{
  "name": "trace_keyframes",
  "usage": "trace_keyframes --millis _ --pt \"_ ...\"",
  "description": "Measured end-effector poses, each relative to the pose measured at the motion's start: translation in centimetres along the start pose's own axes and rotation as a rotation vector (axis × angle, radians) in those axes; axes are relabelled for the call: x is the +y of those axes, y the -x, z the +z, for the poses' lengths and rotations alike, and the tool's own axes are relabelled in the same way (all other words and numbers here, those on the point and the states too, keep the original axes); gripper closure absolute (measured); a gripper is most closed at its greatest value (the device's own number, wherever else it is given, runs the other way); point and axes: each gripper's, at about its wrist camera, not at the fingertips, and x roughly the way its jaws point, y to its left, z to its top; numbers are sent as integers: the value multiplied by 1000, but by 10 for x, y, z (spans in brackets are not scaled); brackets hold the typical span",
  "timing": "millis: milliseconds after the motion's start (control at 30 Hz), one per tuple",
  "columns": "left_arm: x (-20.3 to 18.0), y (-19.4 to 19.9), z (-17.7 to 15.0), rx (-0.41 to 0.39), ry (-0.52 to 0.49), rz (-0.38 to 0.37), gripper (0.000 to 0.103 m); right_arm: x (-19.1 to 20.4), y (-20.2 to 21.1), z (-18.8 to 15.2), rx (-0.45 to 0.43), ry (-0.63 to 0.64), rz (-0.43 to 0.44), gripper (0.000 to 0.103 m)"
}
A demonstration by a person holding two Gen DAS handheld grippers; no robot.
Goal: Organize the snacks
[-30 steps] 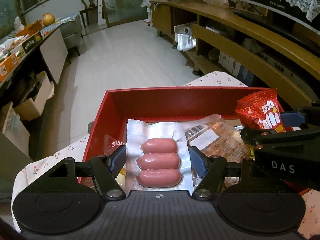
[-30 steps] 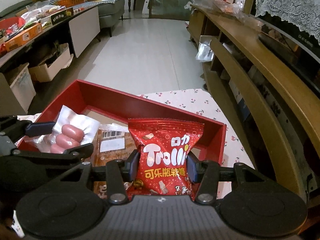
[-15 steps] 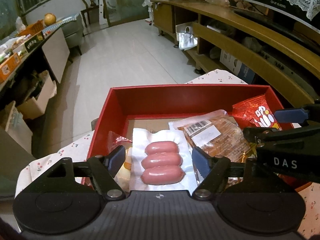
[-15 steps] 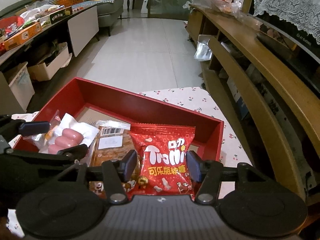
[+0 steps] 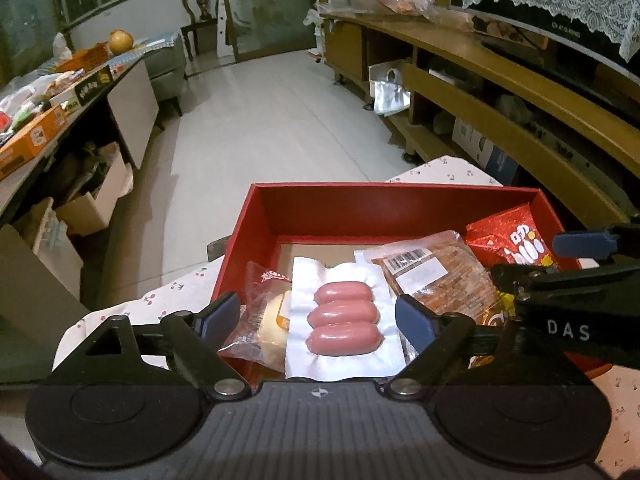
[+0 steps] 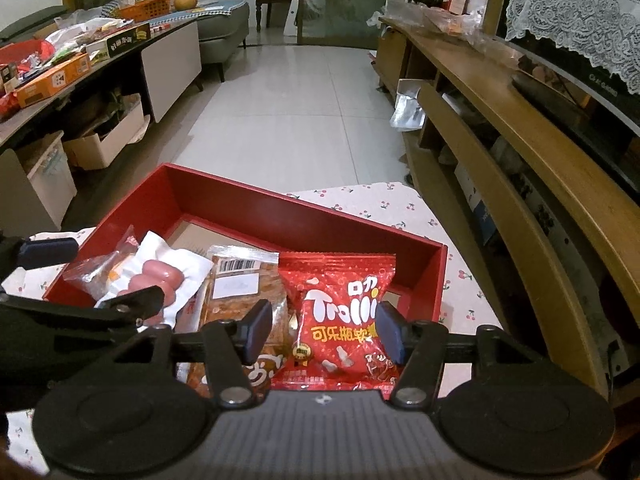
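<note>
While both my grippers hang over the red box (image 5: 316, 208), nothing is clamped in either one. My left gripper (image 5: 318, 318) has its jaws opening; the sausage pack (image 5: 344, 320) lies between the blue pads (image 5: 414, 320) but neither pad presses on it, gaps showing on both sides. It is a white vacuum pack, three pink sausages stacked crosswise, lying flat in the box near its left end. Just left of it, partly under its edge, is a clear-wrapped bun (image 5: 262, 328) that leans against the box's left wall.

My right gripper (image 6: 322, 330) is released too, jaws spread wide. The red Trolli bag (image 6: 340, 316) sits between them, lying in the right end of the box; its right edge looks close to the right pad, but I can't tell whether it touches. The left pad stands clear of it. Between sausage pack and Trolli bag lies a brown snack pack (image 6: 240, 288) with a barcode and white label, its sides overlapped by both neighbours. A bit of yellow wrapper shows under it in the left view, too little to identify.

So four packs sit side by side across the near part of the box, with the far part showing bare cardboard floor. The box stands on a table with a cherry-print cloth (image 6: 384, 208). Behind it is a pale tiled floor (image 6: 296, 104), a wooden shelf unit (image 6: 520, 140) along the right and a cluttered counter (image 6: 60, 72) on the left.
</note>
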Motion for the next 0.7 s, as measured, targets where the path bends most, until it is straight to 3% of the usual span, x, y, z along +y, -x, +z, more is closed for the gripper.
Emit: trace_keyframes --millis 267,700 --pt "4 17 -1 -52 19 30 2 -3 20 -2 -39 -23 7 28" --pt "9 63 -22 -126 64 32 0 5 70 -25 -84 -68 23 25"
